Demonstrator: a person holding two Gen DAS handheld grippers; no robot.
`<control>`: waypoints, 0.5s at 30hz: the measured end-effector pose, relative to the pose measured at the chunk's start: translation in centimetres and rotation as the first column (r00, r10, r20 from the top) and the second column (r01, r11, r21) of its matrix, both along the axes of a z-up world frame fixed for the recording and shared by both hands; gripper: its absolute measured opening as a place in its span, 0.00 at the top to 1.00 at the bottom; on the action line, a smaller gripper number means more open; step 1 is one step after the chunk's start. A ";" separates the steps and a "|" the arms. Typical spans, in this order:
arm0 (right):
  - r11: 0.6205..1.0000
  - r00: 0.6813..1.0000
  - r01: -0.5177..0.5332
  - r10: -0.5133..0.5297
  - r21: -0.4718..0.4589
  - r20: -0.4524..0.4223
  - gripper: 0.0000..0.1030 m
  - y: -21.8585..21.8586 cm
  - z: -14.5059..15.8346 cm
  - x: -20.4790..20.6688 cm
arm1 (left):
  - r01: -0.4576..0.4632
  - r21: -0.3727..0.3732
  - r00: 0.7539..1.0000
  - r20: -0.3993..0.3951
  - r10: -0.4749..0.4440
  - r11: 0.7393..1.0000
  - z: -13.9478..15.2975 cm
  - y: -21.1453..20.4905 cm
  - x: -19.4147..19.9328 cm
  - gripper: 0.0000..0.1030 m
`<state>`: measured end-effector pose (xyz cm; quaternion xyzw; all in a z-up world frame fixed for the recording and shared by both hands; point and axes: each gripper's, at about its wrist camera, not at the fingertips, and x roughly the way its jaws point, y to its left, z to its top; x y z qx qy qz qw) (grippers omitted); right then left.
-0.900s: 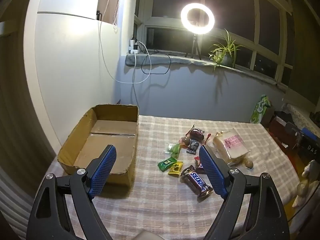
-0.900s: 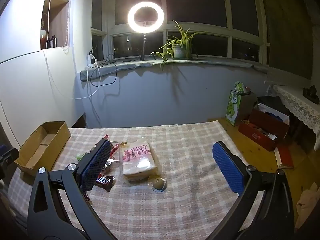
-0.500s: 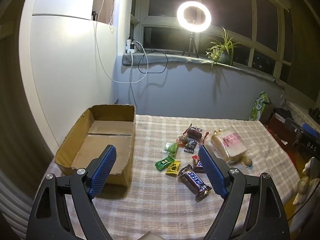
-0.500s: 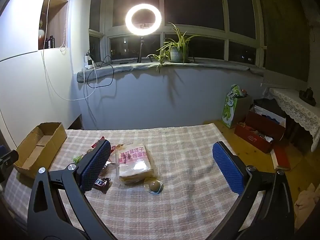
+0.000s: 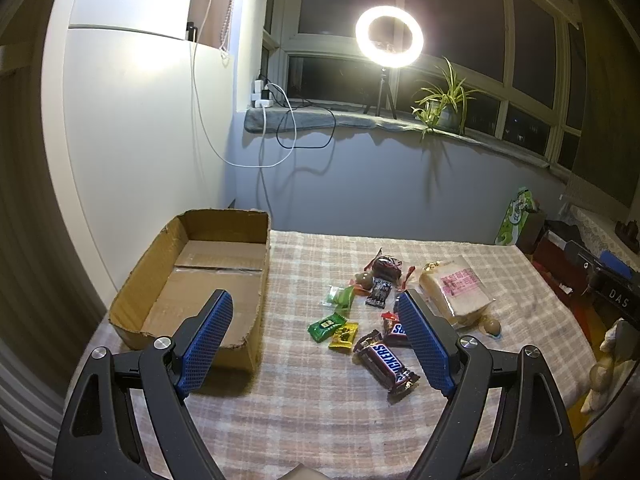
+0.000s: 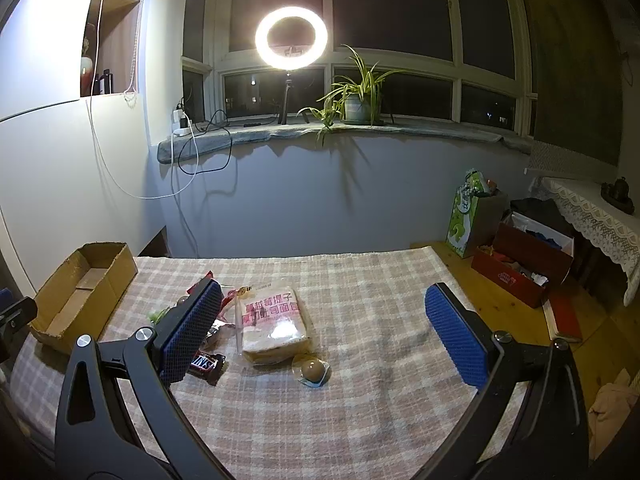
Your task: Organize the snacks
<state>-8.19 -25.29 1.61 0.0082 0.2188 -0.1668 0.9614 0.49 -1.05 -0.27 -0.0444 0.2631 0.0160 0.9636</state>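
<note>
A dark window [image 6: 392, 8] fills the back of the room, with a bright ring light [image 6: 291, 38] and a plant [image 6: 356, 92] on the sill. In front is a table [image 6: 360, 420] with a checked cloth. At its left end sits a brown box [image 5: 208, 276], open on top, with nothing showing inside. The snacks lie on the cloth to the right of the box, well apart from it. The biggest is a bread bag [image 6: 274, 326]. Just beside its near corner is a small round egg [image 6: 313, 369] in clear wrap, though it is hard to be sure what it is. Left of the bread are two Snickers bars [image 5: 386, 362], a green candy [image 5: 326, 326] and a yellow candy [image 5: 344, 334], close together. The left gripper [image 5: 316, 338] hangs above the table, jaws spread wide, holding nothing. The right gripper [image 6: 324, 332] is wide apart too, with nothing in it.
</note>
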 end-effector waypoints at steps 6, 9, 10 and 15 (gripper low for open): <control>1.000 1.000 0.000 0.000 0.001 -0.001 0.00 -0.1 -0.1 0.0 | 0.004 -0.004 1.000 -0.001 -0.004 1.000 0.0 -0.1 -0.2 0.17; 1.000 1.000 0.000 0.000 0.002 -0.001 0.00 -0.2 -0.1 0.0 | 0.006 -0.006 1.000 0.004 -0.006 1.000 0.2 0.0 -0.3 0.17; 1.000 1.000 0.000 0.000 0.004 -0.001 0.00 -0.1 0.0 0.0 | 0.006 -0.006 1.000 0.004 -0.006 1.000 0.2 0.0 -0.3 0.17; 1.000 1.000 0.000 0.000 0.001 0.000 0.00 0.0 -0.1 0.0 | 0.010 -0.009 1.000 0.003 -0.009 1.000 0.2 -0.1 -0.3 0.17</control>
